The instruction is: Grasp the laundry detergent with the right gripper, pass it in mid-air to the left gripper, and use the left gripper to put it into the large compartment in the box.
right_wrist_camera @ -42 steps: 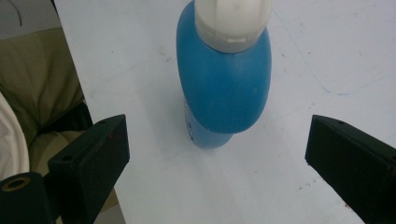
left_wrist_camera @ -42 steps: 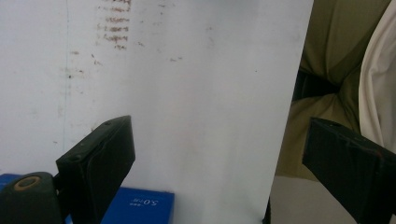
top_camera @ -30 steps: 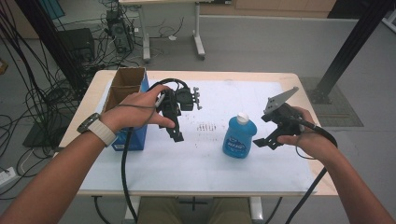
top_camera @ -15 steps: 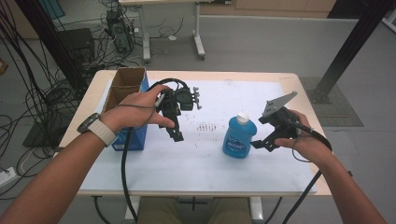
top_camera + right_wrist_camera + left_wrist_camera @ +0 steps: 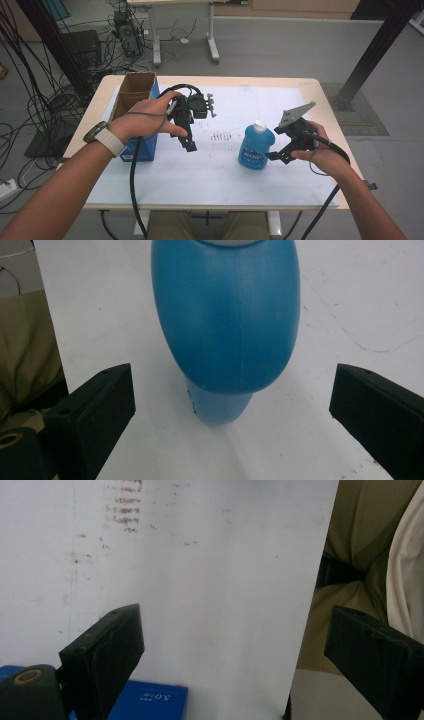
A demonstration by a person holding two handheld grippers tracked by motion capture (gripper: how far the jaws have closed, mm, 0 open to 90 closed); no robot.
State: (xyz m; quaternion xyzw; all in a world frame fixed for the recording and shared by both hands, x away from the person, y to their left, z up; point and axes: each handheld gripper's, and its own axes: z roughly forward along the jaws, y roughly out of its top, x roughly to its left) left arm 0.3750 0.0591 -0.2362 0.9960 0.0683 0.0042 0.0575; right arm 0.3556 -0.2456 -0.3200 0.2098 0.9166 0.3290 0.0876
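Presently: blue bottle (image 5: 255, 148), upright mid-table (image 5: 320, 190), smooth rounded plastic, likely light, slippery; take at mid-body, where right gripper (image 5: 274, 157) waits, jaws spread; left gripper (image 5: 191, 145) spread, empty.

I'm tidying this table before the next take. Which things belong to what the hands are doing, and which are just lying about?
In use:
- blue bottle, standing upright with a white cap
- right claw, open, right beside the bottle
- left claw, open, nothing between its jaws

Lying about:
- cardboard box, open, at the table's left edge
- white sheet covering the table
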